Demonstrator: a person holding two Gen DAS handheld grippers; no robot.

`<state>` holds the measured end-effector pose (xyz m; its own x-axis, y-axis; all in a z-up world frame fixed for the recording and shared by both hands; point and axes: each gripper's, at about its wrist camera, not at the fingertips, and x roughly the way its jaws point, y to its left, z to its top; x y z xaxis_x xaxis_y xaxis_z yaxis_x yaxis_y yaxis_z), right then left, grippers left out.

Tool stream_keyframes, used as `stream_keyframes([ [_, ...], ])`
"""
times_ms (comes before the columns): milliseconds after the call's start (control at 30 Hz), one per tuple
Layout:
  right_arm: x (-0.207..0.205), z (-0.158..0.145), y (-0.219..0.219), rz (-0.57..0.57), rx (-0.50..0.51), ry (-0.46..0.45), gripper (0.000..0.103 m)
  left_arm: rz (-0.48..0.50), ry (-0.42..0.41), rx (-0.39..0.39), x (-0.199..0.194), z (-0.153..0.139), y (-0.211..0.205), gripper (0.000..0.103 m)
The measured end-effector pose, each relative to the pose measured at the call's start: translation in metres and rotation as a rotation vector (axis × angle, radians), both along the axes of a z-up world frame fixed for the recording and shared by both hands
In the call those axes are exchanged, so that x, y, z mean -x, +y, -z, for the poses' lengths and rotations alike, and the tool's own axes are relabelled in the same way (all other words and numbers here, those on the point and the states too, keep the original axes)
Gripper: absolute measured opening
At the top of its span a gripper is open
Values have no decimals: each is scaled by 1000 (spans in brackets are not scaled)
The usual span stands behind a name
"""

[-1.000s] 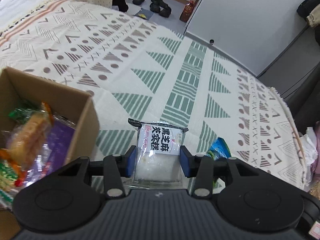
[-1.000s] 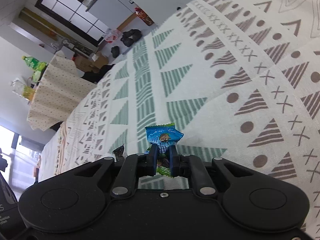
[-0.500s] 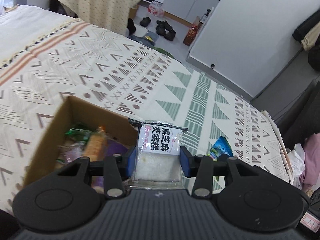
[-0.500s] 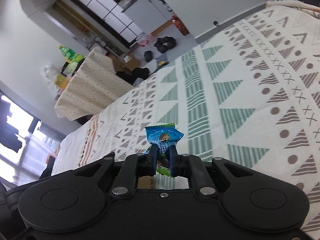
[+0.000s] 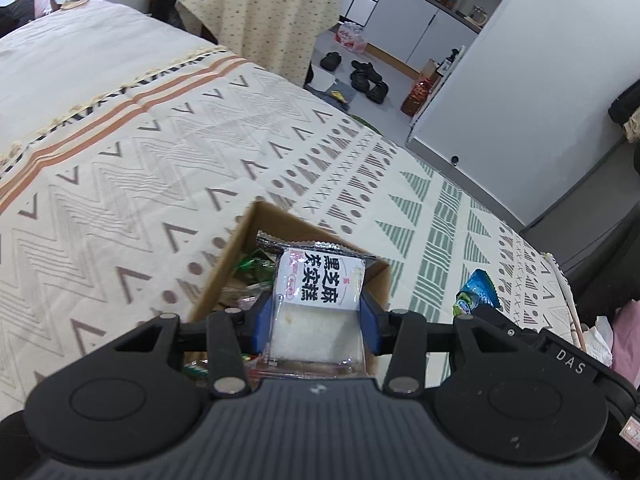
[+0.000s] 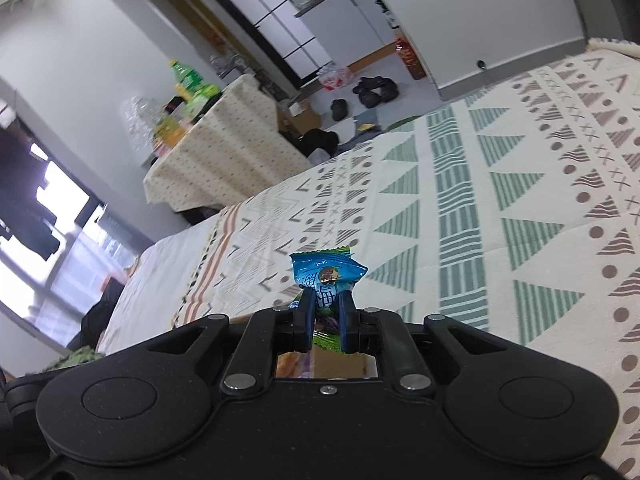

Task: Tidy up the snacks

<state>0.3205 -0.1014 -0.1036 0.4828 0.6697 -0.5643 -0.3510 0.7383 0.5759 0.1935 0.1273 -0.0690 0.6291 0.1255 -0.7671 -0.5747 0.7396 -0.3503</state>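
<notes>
My left gripper point(image 5: 316, 322) is shut on a clear snack packet with a white label and black Chinese characters point(image 5: 318, 304). It holds the packet above an open cardboard box point(image 5: 236, 248) that has several wrapped snacks inside. My right gripper point(image 6: 325, 320) is shut on a small blue and green candy wrapper point(image 6: 326, 276), held in the air over the bed. The same blue wrapper point(image 5: 476, 292) and the right gripper body show at the right of the left wrist view. A strip of the box point(image 6: 340, 366) shows below the right gripper's fingers.
The box sits on a bed with a cream patterned cover point(image 5: 140, 152) with green and brown triangles. A table with a dotted cloth point(image 5: 256, 12), shoes on the floor point(image 5: 366, 78) and a white door point(image 5: 520, 80) lie beyond the bed. Pink fabric point(image 5: 626, 344) lies at the right edge.
My left gripper has carried the packet left and up, from the bedcover beside the box to above the box opening. My right gripper has lifted and tilted with the blue wrapper.
</notes>
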Motion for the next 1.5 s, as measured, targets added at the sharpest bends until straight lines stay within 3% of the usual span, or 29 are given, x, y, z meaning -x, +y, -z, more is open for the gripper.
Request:
stream_keyframes([
  [400, 39, -14, 38, -108, 57, -56, 12, 4, -4, 43, 26, 5, 21, 44],
  [533, 49, -22, 47, -128, 59, -74, 12, 36, -4, 90, 27, 10, 25, 45],
  [700, 58, -25, 52, -135, 74, -77, 12, 25, 2, 105, 30, 11, 35, 53],
  [933, 71, -18, 61, -142, 98, -40, 12, 34, 0, 94, 47, 4, 45, 56],
  [1267, 93, -15, 73, -148, 151, -28, 12, 62, 10, 85, 72, 3, 50, 78],
  [1367, 101, -14, 75, -164, 166, -23, 24, 80, 21, 71, 76, 3, 49, 81],
  [1400, 103, -14, 75, -154, 168, -19, 38, 88, 24, 71, 77, 2, 49, 82],
  [1433, 105, -15, 73, -139, 172, -22, 47, 94, 25, 71, 79, 2, 49, 82],
  [1500, 110, -18, 69, -115, 174, -28, 47, 102, 25, 66, 82, -1, 47, 86],
])
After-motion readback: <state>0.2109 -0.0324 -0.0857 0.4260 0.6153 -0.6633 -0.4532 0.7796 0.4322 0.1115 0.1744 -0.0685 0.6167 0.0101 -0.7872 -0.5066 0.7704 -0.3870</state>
